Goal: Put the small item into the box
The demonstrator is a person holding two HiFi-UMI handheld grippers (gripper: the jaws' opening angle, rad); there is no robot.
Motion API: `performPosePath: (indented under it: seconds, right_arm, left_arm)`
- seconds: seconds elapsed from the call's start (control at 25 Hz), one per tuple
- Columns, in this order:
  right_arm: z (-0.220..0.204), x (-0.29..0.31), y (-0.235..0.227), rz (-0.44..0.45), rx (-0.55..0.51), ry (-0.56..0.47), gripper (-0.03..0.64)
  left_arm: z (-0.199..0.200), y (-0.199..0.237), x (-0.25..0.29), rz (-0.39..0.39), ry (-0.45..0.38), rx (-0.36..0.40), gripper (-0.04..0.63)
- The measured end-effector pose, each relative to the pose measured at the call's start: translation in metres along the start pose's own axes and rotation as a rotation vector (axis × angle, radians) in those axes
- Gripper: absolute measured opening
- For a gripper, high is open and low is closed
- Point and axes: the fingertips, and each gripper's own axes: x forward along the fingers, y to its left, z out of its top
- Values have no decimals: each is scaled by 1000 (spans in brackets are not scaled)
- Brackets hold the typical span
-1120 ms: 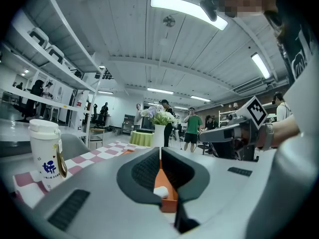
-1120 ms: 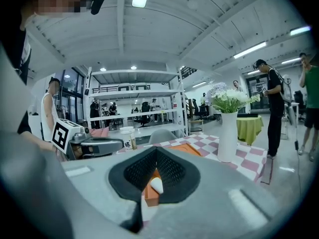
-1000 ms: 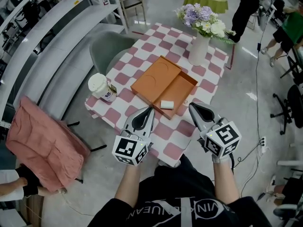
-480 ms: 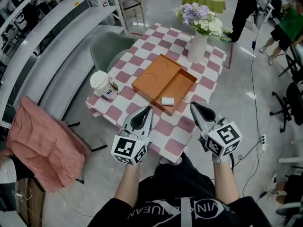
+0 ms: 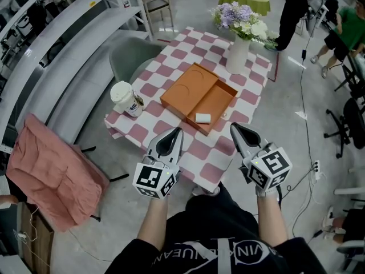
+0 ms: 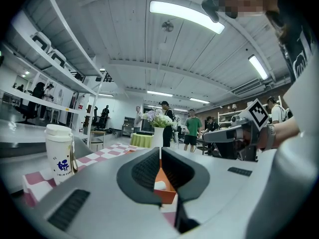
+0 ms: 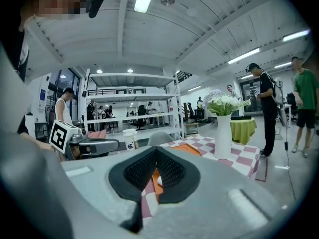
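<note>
Mid-frame on the pink-checked worktop (image 5: pixel 227 148), the small white item (image 5: pixel 202 118) lies inside the flat orange box (image 5: pixel 214 99), with the left gripper (image 5: pixel 177 131) and right gripper (image 5: pixel 233 127) side by side below, both closed and empty.

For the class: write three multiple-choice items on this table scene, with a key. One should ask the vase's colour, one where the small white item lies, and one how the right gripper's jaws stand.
1. What colour is the vase?
A) white B) green C) orange

2. Where does the small white item lie?
A) on the checked cloth B) inside the orange box C) in the vase

3. How do the jaws of the right gripper stand?
A) wide apart B) shut on the small white item C) shut, with nothing between them

Key:
1 A, the vase's body is plain white.
2 B, the item rests on the box's floor, near its front wall.
3 C, the right gripper view shows the pads meeting, and the item is away in the box.
</note>
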Motion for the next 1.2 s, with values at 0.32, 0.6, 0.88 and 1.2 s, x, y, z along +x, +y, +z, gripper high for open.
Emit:
performPosePath:
  seconds: [0.32, 0.6, 0.88, 1.2]
  right_arm:
    - [-1, -6, 10, -12, -7, -9, 6]
    - [1, -11, 19, -14, -17, -15, 6]
    - [-2, -12, 26, -17, -20, -16, 6]
    - [-1, -14, 30, -28, -11, -17, 6]
  left_arm:
    - [2, -1, -12, -3, -10, 6, 17]
    - [5, -2, -22, -1, -21, 0, 17]
    - [4, 0, -29, -2, -26, -4, 17]
    - [5, 2, -33, -6, -30, -8, 17]
